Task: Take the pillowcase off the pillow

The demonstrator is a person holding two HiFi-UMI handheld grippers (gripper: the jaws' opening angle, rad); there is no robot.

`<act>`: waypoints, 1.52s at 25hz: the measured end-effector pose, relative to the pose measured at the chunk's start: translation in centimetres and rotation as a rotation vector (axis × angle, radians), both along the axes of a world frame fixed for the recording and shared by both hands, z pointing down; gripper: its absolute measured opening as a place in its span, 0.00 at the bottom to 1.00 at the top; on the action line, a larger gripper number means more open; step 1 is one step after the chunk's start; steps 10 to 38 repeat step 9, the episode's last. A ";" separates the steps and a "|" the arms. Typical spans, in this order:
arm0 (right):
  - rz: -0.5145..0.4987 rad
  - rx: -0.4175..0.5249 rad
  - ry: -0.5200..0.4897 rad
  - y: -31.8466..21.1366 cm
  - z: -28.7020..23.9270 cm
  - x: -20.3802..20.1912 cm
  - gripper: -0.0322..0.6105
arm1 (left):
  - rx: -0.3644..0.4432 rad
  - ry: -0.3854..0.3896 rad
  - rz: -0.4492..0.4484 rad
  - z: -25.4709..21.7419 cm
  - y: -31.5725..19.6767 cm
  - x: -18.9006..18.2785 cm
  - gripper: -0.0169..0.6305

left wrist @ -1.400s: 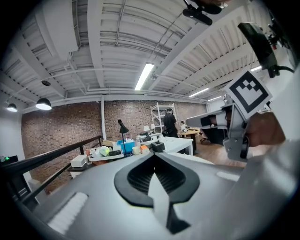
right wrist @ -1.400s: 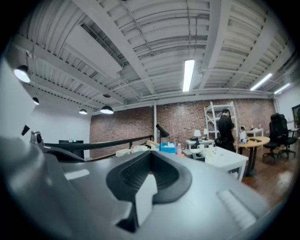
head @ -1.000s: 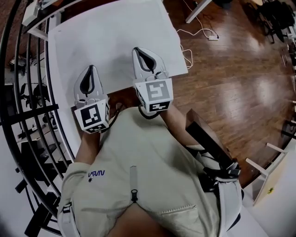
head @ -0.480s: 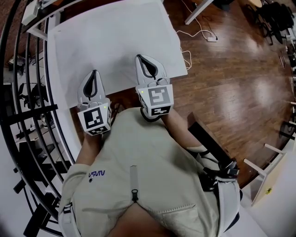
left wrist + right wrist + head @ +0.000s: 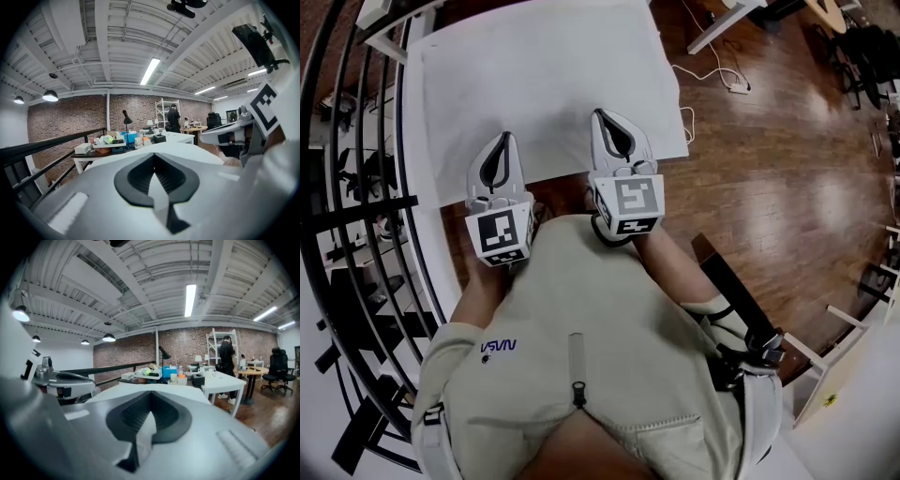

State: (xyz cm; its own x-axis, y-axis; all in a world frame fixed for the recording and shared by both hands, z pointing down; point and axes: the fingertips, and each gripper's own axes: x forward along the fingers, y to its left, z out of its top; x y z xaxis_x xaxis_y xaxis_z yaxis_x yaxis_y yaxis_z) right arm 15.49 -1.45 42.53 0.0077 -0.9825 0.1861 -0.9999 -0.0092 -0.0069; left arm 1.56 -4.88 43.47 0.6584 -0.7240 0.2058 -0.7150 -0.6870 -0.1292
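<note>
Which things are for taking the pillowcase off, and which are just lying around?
For the job: white pillowcase, pillow inside; left gripper and right gripper, both shut, empty.
Just lying about: power strip on the floor; cluttered desk; desk lamp; railing.

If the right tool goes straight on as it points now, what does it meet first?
Probably the white pillow. The shut right tool points low across its top, away from the person. Depth is unclear, so it might skim just above.
</note>
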 end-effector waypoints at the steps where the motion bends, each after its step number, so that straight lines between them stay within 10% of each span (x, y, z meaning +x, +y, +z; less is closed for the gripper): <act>1: 0.001 -0.001 -0.001 -0.1 0.0 0.0 0.05 | -0.001 0.000 0.001 0.0 0.0 0.0 0.04; 38: 0.001 0.008 0.002 -0.4 0.0 -0.1 0.05 | 0.006 0.004 0.001 0.2 -0.3 -0.1 0.04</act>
